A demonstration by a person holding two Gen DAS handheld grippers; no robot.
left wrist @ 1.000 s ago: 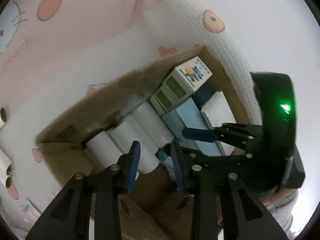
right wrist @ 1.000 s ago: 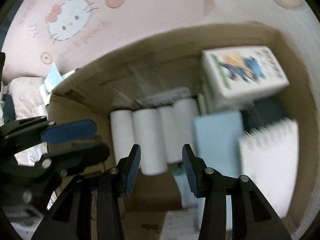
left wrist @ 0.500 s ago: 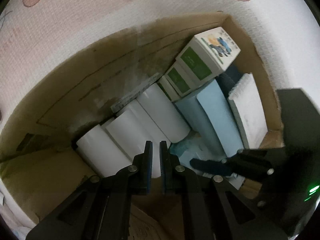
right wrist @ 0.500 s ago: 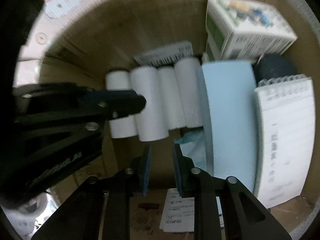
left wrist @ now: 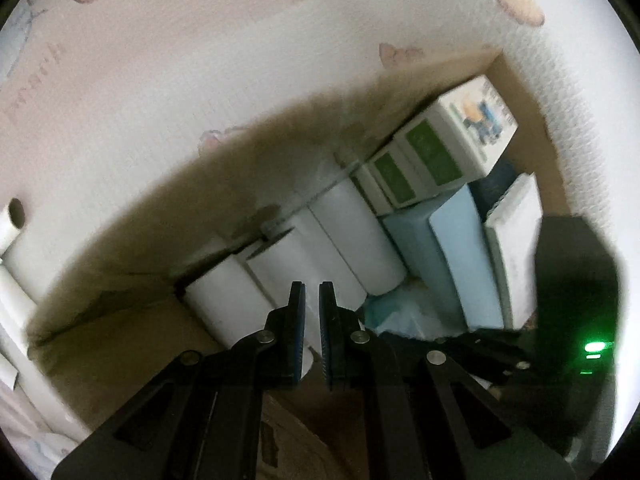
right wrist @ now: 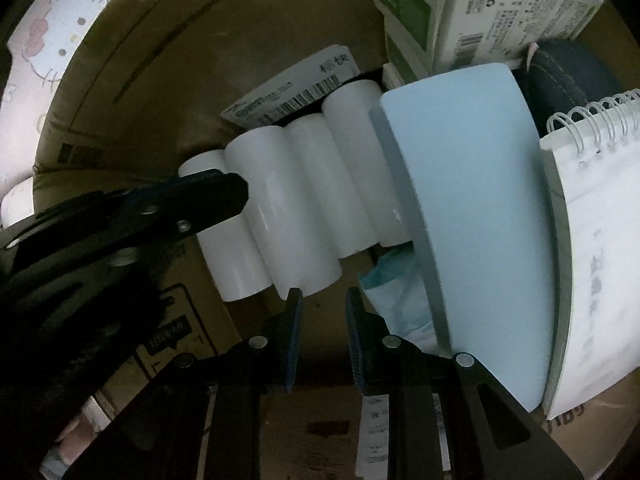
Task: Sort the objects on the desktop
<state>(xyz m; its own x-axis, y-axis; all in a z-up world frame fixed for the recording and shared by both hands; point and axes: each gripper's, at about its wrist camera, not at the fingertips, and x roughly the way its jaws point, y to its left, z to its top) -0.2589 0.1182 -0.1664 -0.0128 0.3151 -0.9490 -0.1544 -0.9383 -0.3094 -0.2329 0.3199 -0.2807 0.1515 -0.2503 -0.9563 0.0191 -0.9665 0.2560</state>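
Note:
Both grippers reach into a brown cardboard box. Several white paper rolls lie side by side on its floor, also in the left wrist view. Right of them stand a light blue book, a spiral notepad and green-and-white cartons. My left gripper is nearly shut and empty, just above the near ends of the rolls. My right gripper has a narrow gap between its jaws, is empty, and sits just before the rolls' near ends.
A crumpled pale blue tissue pack lies between the rolls and the book. A dark blue pouch sits behind the notepad. A barcode label leans on the back wall. A pink cartoon-print cloth surrounds the box.
Both grippers have closed from wide open and moved down into the box, closer to the rolls. The left gripper now crosses the right wrist view over the leftmost roll.

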